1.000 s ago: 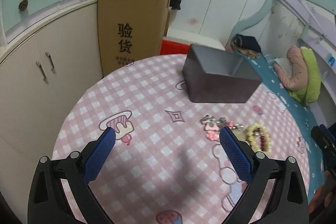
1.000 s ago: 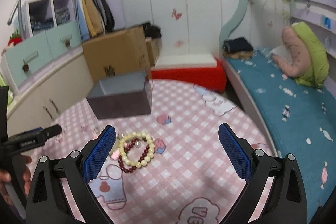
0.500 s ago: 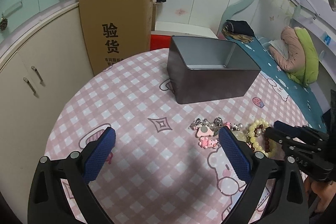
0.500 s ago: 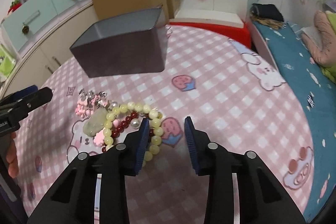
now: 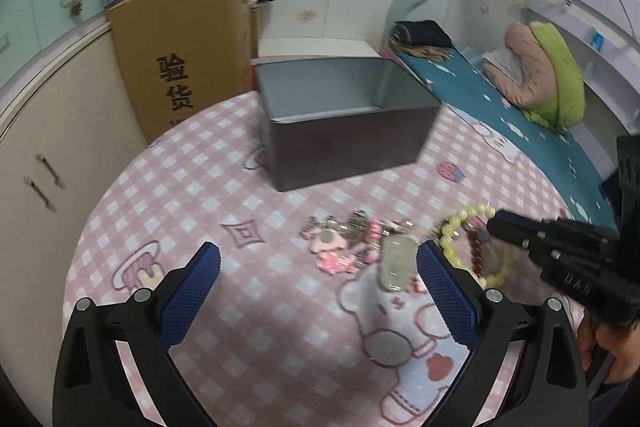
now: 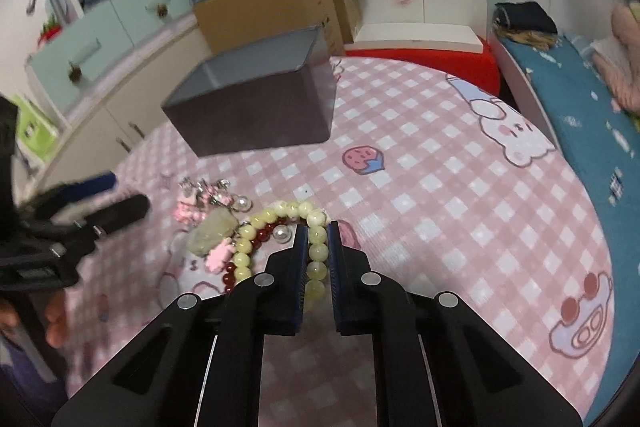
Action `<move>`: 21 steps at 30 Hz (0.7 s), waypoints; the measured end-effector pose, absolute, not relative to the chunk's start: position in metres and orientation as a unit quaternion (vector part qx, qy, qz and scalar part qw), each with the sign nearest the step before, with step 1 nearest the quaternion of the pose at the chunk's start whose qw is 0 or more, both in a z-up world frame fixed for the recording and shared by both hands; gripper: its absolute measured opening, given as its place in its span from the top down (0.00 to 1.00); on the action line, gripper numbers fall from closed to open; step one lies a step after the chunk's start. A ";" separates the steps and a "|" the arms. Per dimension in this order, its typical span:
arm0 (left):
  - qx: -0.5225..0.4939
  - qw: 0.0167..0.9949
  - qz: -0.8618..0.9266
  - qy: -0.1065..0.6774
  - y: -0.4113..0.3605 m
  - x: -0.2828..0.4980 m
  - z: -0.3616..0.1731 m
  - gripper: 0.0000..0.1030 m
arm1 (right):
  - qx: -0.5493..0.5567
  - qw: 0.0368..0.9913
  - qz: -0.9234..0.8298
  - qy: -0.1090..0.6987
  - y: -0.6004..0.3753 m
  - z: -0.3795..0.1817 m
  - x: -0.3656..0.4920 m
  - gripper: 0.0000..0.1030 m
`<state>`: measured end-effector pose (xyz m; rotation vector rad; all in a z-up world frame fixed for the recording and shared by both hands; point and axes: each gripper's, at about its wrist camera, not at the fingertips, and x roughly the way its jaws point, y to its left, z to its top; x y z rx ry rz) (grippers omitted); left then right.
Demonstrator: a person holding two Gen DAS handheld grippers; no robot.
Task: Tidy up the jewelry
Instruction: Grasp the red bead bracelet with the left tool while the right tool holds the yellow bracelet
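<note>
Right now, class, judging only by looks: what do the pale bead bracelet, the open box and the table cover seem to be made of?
Pale bead bracelet: glossy, translucent yellow-green beads, probably polished stone or glass; the right tongs are shut on it.
Open box: smooth grey interior, thin sharp rim, likely metal tin.
Table cover: pink printed check with cartoons, looks like fabric or vinyl.

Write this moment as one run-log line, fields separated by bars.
right gripper: shut on yellow bead bracelet | left gripper: open, holding nothing | grey box: open | bracelet on table
</note>
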<state>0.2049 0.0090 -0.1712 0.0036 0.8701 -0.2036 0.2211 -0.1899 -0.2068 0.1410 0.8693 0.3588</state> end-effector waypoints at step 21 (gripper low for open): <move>0.062 0.902 -0.098 0.416 -0.043 0.182 -0.179 0.08 | 0.068 0.888 0.161 0.425 -0.213 -0.213 0.209 0.77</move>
